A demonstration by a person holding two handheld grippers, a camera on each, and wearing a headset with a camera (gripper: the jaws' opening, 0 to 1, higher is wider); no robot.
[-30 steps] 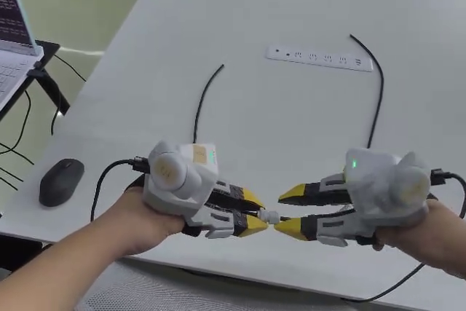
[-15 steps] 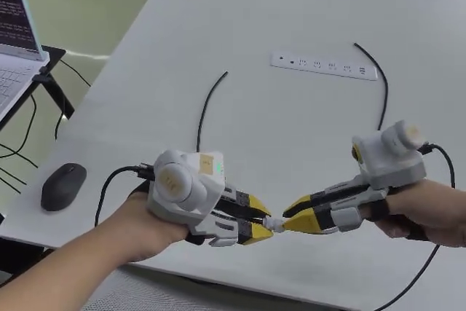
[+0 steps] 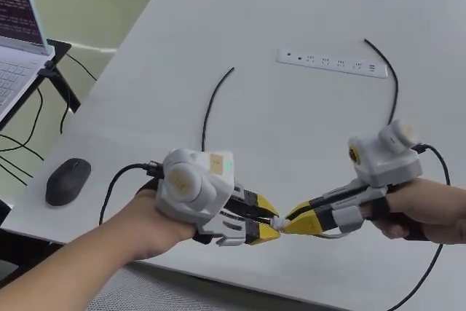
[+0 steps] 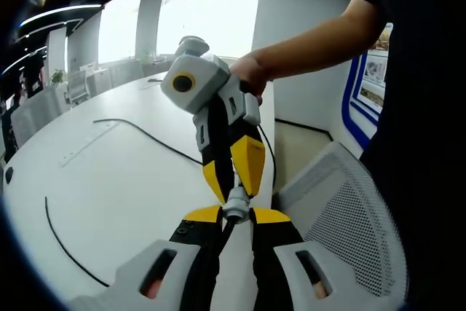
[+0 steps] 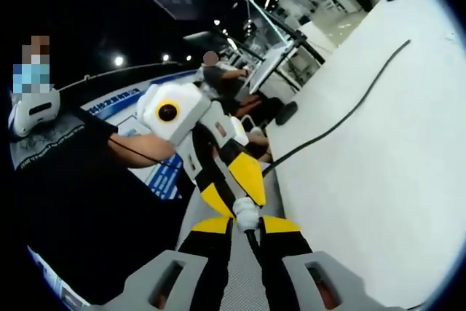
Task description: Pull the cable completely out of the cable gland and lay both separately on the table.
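Right gripper (image 3: 290,225), rolled over since a second ago, now has its jaws brought together; they stood apart then. Cable gland (image 3: 275,221), held in the air over the near edge of the table (image 3: 291,136), is pinched from opposite ends by the right and left gripper (image 3: 268,229); whether either nips the cable (image 5: 253,242) instead cannot be told. Gland: probably light, hard, smooth plastic; grip its body. Cable: thin, limp; best gripped close against the gland and pulled straight. Power strip (image 3: 331,63): farther in on the table.
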